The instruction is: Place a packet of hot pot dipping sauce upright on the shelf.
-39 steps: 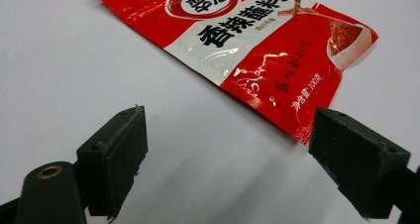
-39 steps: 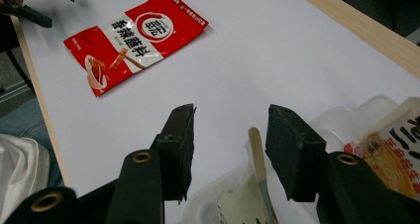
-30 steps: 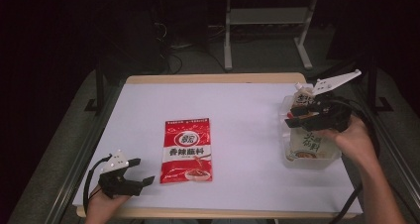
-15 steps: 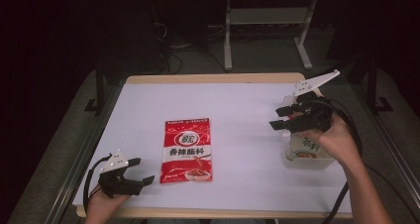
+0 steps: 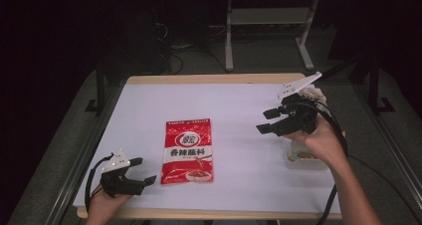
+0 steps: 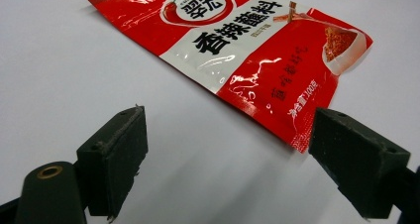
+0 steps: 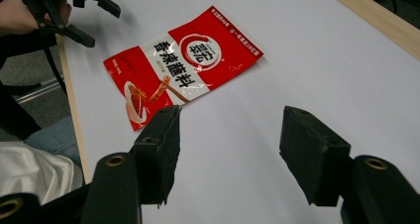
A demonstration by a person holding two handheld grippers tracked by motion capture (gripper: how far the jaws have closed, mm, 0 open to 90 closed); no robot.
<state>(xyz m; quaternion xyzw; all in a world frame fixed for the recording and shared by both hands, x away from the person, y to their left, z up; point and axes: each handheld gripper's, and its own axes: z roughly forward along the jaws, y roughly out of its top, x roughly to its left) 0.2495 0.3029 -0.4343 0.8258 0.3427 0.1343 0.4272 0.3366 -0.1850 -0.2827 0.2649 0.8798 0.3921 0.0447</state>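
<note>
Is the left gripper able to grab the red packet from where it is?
Probably yes. The left gripper is open, and the red packet lies flat just ahead of it on the white table, with nothing between them.

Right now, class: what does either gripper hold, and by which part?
Nothing. The left gripper and the right gripper both stand open over bare table, clear of the red packet.

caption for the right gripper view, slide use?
Open right hand-held gripper aimed at a flat glossy red-and-white seasoning packet on the white table.
</note>
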